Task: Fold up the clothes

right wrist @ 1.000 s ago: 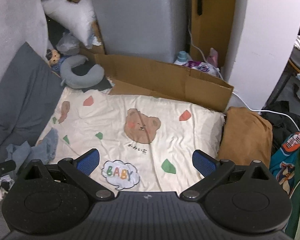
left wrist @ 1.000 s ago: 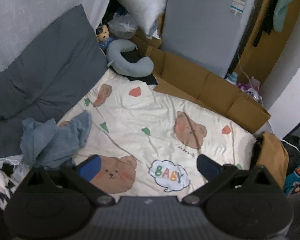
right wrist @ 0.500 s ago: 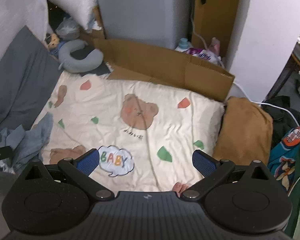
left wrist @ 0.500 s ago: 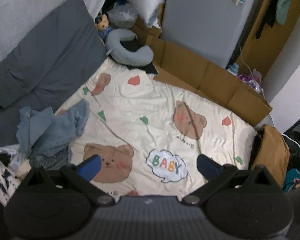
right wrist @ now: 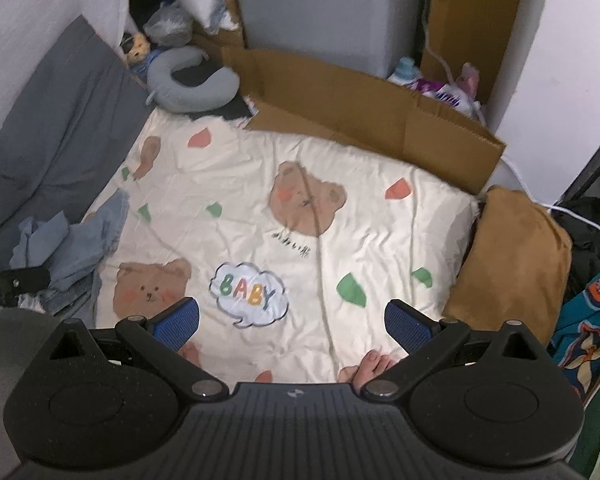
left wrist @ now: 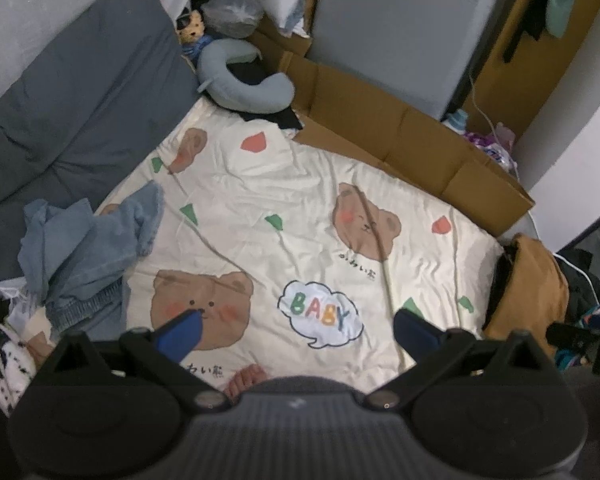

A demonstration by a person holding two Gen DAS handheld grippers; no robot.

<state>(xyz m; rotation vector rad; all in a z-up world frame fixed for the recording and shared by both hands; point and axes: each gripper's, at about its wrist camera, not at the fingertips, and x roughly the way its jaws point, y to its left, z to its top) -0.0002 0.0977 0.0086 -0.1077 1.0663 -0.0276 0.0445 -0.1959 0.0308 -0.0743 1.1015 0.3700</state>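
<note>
We see a bed covered by a cream quilt [left wrist: 300,200] printed with bears and the word "BABY". At its left edge lies a crumpled blue denim garment [left wrist: 88,248]. A grey neck pillow [left wrist: 240,88] rests at the far left corner. Brown cardboard [right wrist: 360,100] lines the far edge, and a brown cushion [right wrist: 512,260] touches the right edge.

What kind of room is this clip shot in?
Most likely a cluttered bedroom or sleeping corner at home: a bear-print bedspread marked "BABY", a grey pillow against the wall, a neck pillow, and crumpled blue clothes waiting at the edge.
</note>
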